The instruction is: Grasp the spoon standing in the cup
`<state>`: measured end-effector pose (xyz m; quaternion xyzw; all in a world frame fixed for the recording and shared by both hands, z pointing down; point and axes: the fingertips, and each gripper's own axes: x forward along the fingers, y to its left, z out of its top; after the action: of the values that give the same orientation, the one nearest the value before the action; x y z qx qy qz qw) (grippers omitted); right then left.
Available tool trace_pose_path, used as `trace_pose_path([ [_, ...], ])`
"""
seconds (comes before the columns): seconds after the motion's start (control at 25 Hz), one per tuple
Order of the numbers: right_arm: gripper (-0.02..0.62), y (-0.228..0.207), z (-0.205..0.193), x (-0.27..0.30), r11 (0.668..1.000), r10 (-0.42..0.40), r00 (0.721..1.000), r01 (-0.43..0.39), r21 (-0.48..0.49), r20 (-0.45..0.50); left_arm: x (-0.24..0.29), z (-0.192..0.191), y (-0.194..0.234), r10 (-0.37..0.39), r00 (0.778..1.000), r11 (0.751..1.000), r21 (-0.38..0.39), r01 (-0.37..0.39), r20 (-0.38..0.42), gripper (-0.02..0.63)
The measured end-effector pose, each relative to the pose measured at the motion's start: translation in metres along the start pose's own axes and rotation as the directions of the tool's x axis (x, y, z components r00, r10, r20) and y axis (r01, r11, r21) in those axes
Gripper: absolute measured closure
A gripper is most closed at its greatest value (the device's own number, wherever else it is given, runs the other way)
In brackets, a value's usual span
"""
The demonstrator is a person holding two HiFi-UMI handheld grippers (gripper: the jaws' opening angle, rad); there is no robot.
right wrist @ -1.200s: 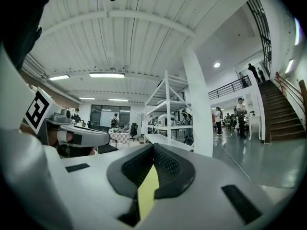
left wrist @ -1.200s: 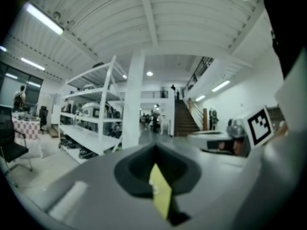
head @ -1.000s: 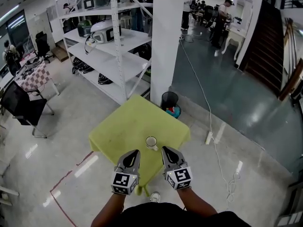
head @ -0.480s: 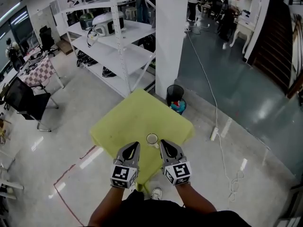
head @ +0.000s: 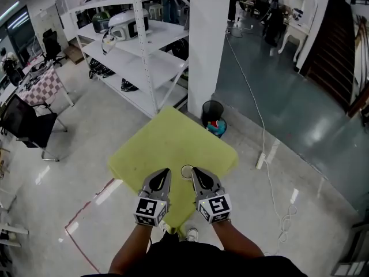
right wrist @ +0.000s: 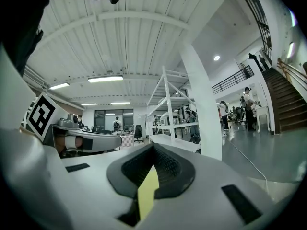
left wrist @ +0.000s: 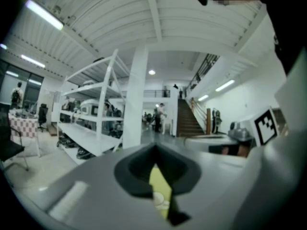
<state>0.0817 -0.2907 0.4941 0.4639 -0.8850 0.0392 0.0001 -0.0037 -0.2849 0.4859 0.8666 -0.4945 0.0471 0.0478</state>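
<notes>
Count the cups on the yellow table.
1: a small white round cup on the yellow square table, between the tips of the left tool and right tool. They may hide more.

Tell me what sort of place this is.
Probably a large lab or workshop hall: tall white shelves loaded with equipment, a staircase, and people gathered at the back.

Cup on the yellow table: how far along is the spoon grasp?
Done: only the approach. In the head view the left gripper and right gripper sit either side of the cup on the table.
In hand: nothing; both jaws are shut and empty.
Left: open one gripper, reach the spoon (too small to make out here) and close on it.
</notes>
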Motion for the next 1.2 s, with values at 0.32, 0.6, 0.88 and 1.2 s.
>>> trace_pose_path([
  [0.32,0.588,-0.005,-0.029,0.024,1.000,-0.026,0.996,0.026,0.002,-0.085,0.019,-0.024,0.019,-0.024,0.999,0.999,-0.043,0.022,-0.031,0.600],
  [0.6,0.588,-0.021,-0.076,0.044,0.998,-0.063,0.980,0.066,0.010,-0.190,0.036,-0.051,0.035,-0.059,0.996,0.997,-0.059,0.055,-0.064,0.600],
  [0.88,0.588,-0.037,-0.129,0.065,0.995,-0.092,0.952,0.102,0.018,-0.292,0.050,-0.085,0.064,-0.044,0.994,0.995,-0.096,0.034,-0.099,0.600],
  [1.2,0.588,-0.050,-0.183,0.093,0.994,-0.103,0.910,0.106,-0.016,-0.402,0.074,-0.121,0.086,-0.048,0.990,0.994,-0.104,0.034,-0.131,0.600],
])
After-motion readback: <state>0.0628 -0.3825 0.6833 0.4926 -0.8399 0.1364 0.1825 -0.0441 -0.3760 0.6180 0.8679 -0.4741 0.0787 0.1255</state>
